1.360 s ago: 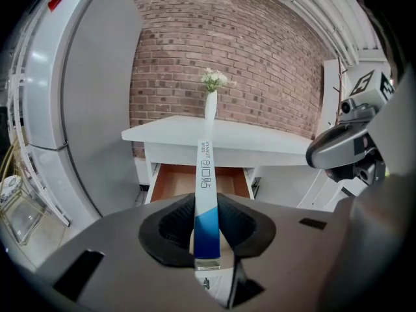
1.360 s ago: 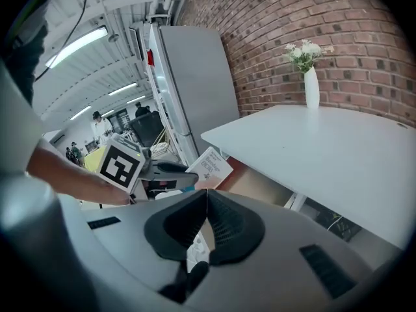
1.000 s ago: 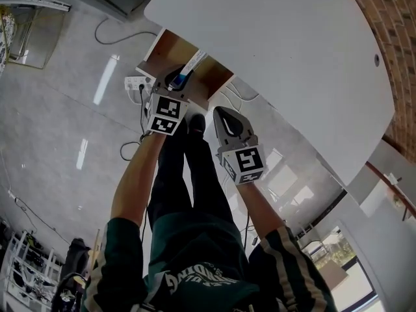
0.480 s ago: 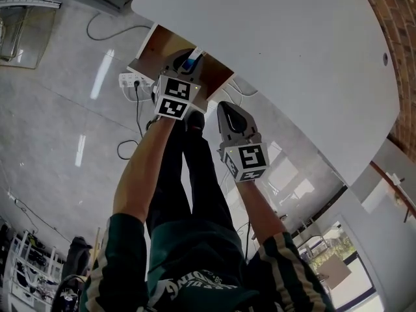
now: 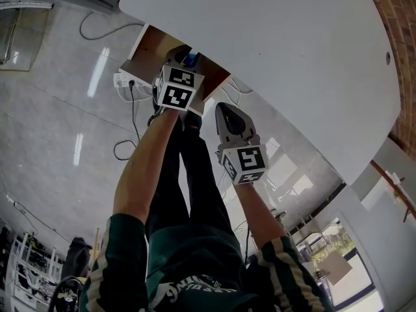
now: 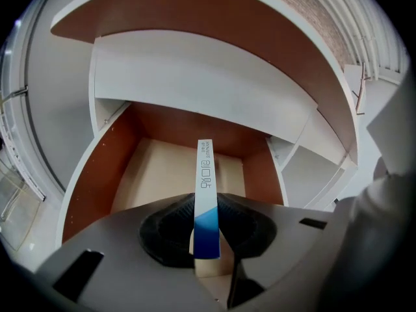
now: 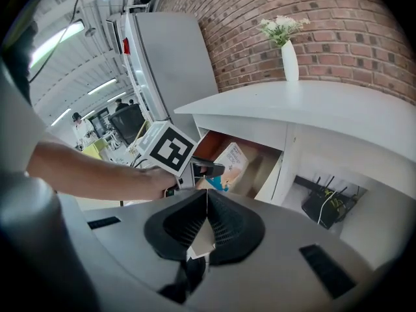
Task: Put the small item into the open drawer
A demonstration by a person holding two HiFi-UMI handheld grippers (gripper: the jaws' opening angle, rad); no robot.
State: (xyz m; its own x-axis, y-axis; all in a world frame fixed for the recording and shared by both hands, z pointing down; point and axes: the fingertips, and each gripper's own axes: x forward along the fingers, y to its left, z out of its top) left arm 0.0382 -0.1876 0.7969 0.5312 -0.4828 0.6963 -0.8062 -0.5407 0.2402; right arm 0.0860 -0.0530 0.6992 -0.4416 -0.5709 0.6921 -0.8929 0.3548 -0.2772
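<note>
**Slim box held over the open drawer**

Head view: the open drawer (image 5: pixel 148 47) juts out from under the white desk top (image 5: pixel 279 57) in the upper left of the frame, showing its brown inside. The left gripper (image 5: pixel 186 60) reaches in over the drawer's near edge, with the blue end of the small box (image 5: pixel 190 61) peeping out past its marker cube. The right gripper (image 5: pixel 225 111) hangs lower and to the right, near the middle of the frame. It is clear of the drawer and just short of the desk's edge. A white power strip (image 5: pixel 123 80) lies on the grey floor to the left of the drawer.

Left gripper view: the left gripper (image 6: pixel 207 203) is clamped on the box (image 6: pixel 205 168), a thin white pack with a blue end. The box is seen edge-on, standing upright between the pads at centre frame. Its white end reaches out above the drawer's pale floor (image 6: pixel 153 174), with the brown side walls to either side. I can't tell whether it touches the floor.

Right gripper view: the right gripper (image 7: pixel 207 197) has its jaws pressed together with nothing between them. Beyond it, at centre frame, the left gripper (image 7: pixel 218 169) holds the box (image 7: pixel 231 162) in the mouth of the drawer (image 7: pixel 263 164). A white vase of flowers (image 7: pixel 289 57) stands on the desk against the brick wall (image 7: pixel 338 18) at the upper right.
</note>
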